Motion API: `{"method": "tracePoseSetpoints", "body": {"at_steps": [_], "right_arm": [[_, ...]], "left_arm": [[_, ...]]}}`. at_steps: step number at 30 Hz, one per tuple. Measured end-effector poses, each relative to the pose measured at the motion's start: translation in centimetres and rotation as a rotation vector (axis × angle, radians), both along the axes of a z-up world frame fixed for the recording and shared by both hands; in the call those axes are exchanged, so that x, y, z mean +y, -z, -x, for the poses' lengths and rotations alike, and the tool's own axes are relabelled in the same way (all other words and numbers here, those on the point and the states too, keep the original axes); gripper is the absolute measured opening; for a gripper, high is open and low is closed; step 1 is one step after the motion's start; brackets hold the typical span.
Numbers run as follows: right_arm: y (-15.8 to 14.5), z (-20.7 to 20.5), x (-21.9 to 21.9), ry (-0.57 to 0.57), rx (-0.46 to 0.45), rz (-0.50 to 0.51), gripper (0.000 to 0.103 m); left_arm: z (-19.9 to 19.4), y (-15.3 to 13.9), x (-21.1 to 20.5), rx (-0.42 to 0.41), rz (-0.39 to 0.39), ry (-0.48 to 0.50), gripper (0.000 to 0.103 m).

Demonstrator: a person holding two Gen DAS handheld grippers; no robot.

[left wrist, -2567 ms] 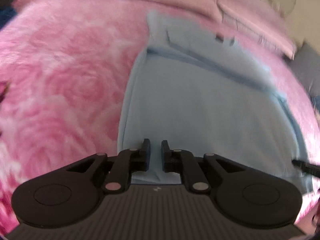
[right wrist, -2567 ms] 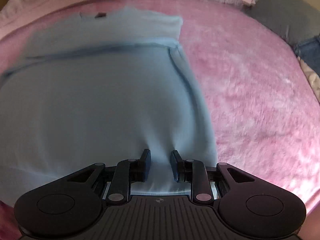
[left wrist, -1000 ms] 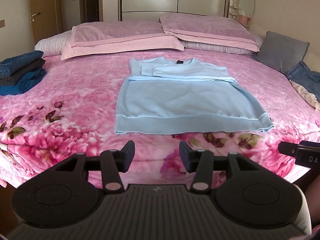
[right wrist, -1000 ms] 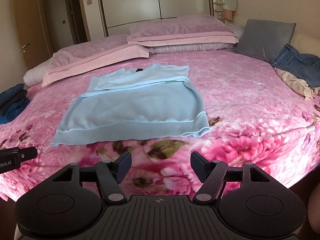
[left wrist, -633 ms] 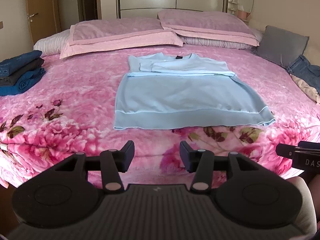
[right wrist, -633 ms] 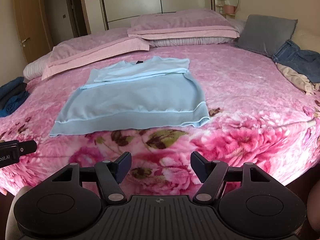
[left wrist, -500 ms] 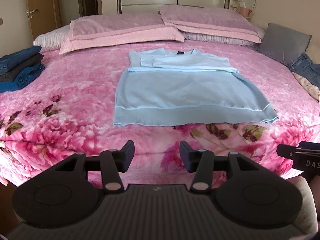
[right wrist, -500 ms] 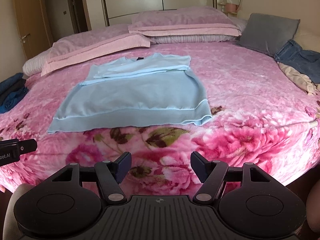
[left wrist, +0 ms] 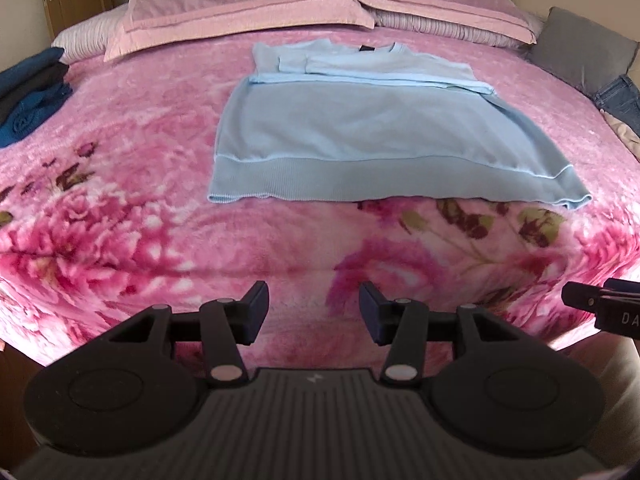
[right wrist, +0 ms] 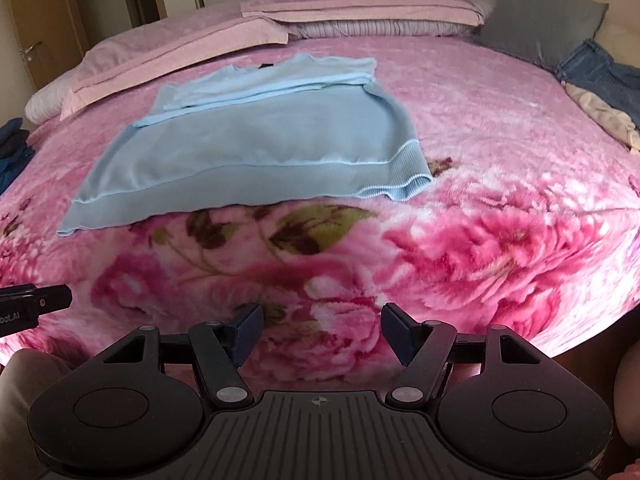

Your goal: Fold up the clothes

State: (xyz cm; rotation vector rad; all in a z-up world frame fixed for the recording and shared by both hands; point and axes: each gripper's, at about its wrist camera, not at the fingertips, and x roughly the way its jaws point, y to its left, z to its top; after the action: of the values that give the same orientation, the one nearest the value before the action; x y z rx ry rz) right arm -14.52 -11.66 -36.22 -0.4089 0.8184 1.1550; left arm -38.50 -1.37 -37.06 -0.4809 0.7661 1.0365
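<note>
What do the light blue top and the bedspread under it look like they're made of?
Light blue top: looks like a soft matte knit, with a ribbed hem band. Bedspread: seems a plush fleece-type blanket; fuzzy pile with slight sheen, printed pink flowers. Exact fibres can't be told.

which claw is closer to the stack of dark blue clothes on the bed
Left. The left claw hangs off the bed's near edge on the side where the dark blue clothes lie; the right claw sits farther along, away from them.

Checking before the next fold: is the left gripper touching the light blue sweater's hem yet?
Apart. In the left wrist view the open left gripper sits short of the light blue sweater, with a wide band of pink floral blanket visible between its fingertips and the hem.
</note>
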Motion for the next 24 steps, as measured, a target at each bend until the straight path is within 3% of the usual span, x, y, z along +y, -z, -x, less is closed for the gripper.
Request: {"method": "tracePoseSetpoints", "body": {"at_steps": [5, 10, 14, 24], "right_arm": [[0.0, -2.1, 0.6, 0.017, 0.025, -0.020, 0.069], [-1.3, -6.8, 0.9, 0.074, 0.101, -0.095, 0.069], [-1.6, -11.3, 1.4, 0.106, 0.208, -0.144, 0.069], [1.3, -19.2, 4.7, 0.161, 0.529, -0.190, 0.068]], "left_arm": [[1.7, -0.5, 2.5, -0.090, 0.011, 0.003, 0.046], [4.6, -1.5, 6.8, -0.198, 0.003, -0.033, 0.046], [7.2, -1.1, 10.8, -0.334, 0.069, -0.084, 0.045], [8.8, 2.6, 18.4, -0.467, 0.256, -0.118, 0.044]]}}
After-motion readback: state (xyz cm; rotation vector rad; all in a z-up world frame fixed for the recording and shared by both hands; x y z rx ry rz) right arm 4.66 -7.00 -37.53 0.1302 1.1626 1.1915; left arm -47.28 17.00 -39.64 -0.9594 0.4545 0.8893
